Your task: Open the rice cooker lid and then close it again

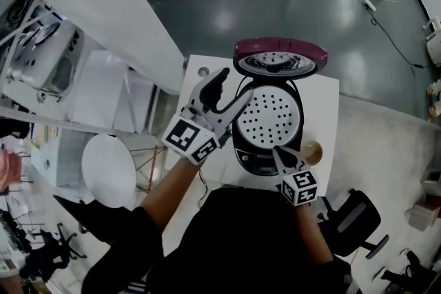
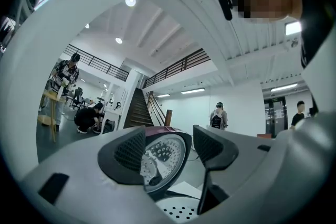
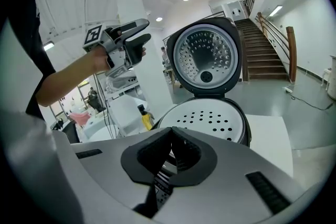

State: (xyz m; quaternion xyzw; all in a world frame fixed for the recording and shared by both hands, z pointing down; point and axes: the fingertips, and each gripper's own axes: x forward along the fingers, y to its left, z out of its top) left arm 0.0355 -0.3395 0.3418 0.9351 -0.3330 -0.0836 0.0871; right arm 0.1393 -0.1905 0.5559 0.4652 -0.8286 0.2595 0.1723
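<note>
Maroon-shelled, the rice cooker [image 1: 242, 144] sits on a white table [image 1: 326, 107], its lid [image 1: 279, 60] upright and a perforated white tray [image 1: 274, 113] exposed. The left gripper [image 1: 231, 89] hangs beside it, jaws apart and empty. The right gripper [image 1: 279, 151] has its jaws together at the cooker's front.

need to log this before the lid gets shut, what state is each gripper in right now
left gripper: open, fingers apart, holding nothing
right gripper: closed, fingers together, holding nothing

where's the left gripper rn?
Head view: the left gripper is up in the air at the left edge of the open rice cooker, jaws apart, beside the raised lid and clear of it.
</note>
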